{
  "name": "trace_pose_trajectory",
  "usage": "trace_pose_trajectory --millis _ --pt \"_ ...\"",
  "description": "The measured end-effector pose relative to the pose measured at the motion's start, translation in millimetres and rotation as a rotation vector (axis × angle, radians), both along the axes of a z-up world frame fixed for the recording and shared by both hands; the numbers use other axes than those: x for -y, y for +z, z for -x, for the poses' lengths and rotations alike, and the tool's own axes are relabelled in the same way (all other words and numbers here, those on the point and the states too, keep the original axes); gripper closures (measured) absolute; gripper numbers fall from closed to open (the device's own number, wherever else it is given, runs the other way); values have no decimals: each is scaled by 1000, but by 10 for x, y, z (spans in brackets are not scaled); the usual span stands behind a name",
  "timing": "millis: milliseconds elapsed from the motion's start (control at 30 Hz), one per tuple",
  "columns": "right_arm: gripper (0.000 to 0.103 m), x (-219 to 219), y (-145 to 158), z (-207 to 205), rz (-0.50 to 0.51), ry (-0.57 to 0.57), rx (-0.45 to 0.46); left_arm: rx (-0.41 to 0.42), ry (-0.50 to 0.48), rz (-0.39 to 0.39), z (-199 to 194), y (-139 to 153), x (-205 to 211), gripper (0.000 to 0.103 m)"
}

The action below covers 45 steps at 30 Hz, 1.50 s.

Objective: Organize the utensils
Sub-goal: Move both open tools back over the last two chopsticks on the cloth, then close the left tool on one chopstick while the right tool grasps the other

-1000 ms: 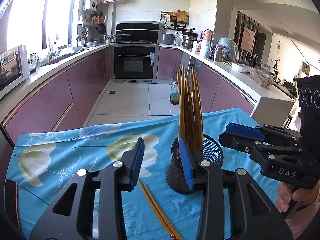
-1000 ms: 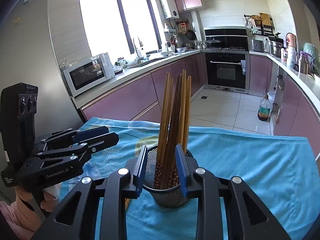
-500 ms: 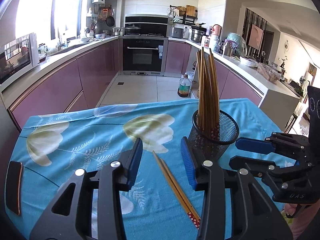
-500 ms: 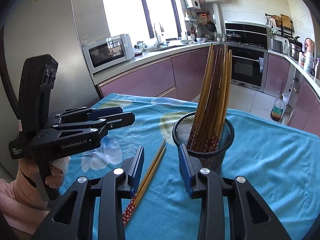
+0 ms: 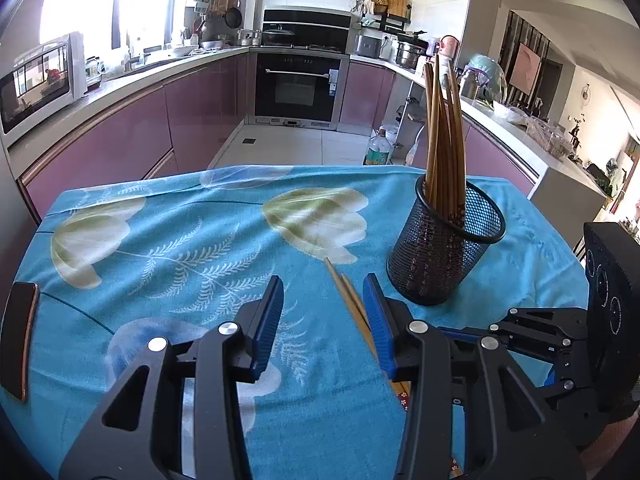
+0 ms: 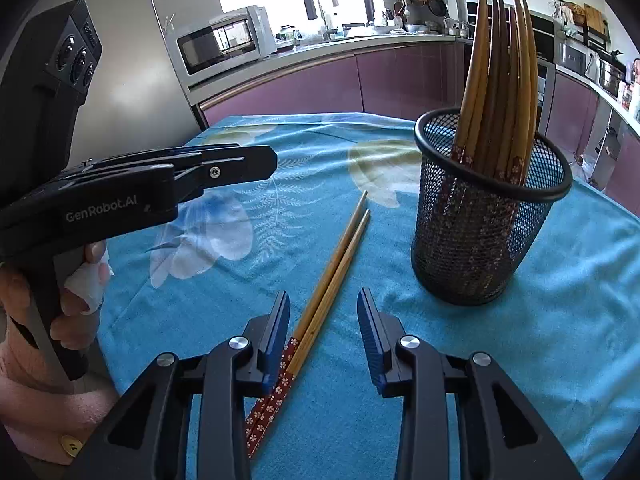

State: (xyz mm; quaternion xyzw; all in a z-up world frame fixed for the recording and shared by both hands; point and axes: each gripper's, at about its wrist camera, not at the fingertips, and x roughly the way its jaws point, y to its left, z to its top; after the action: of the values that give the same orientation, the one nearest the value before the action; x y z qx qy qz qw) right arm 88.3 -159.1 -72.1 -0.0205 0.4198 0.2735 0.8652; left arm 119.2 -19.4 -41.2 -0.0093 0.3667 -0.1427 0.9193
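Observation:
Two loose wooden chopsticks [image 6: 340, 252] with red patterned ends lie side by side on the blue flowered cloth [image 6: 520, 360]. To their right stands a black mesh cup [image 6: 480, 240] with several chopsticks [image 6: 496, 80] upright in it. My right gripper [image 6: 324, 300] is open low over the pair's red ends, and its pads do not press on them. My left gripper [image 5: 322, 284] is open over the pair's [image 5: 344, 292] thin ends, which run close to its right finger. The cup [image 5: 440, 256] stands off to its right. From the side, each gripper shows in the other's view: left [image 6: 268, 164], right [image 5: 532, 320].
A dark flat object [image 5: 20, 340] sits at the table's left edge. A hand [image 6: 80, 292] holds the left gripper's grip. Beyond the far table edge lie the kitchen floor, purple cabinets [image 5: 120, 140] and a microwave [image 6: 224, 44].
Both grippers have sunk toward the cloth. The cup, earlier right at their jaws, now stands to the right of each. The loose pair now lies between both sets of jaws. The right jaws stand a little wider.

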Motion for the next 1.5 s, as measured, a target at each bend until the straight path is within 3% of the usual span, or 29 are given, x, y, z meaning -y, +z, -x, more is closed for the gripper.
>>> trace_pose_trajectory --millis 733,1500 --pt "72 60 -197 27 24 -45 -50 -69 -4 -13 31 -296 -17 60" --pt "79 211 -202 -85 7 -75 -79 -140 -139 -33 115 -612 266 60"
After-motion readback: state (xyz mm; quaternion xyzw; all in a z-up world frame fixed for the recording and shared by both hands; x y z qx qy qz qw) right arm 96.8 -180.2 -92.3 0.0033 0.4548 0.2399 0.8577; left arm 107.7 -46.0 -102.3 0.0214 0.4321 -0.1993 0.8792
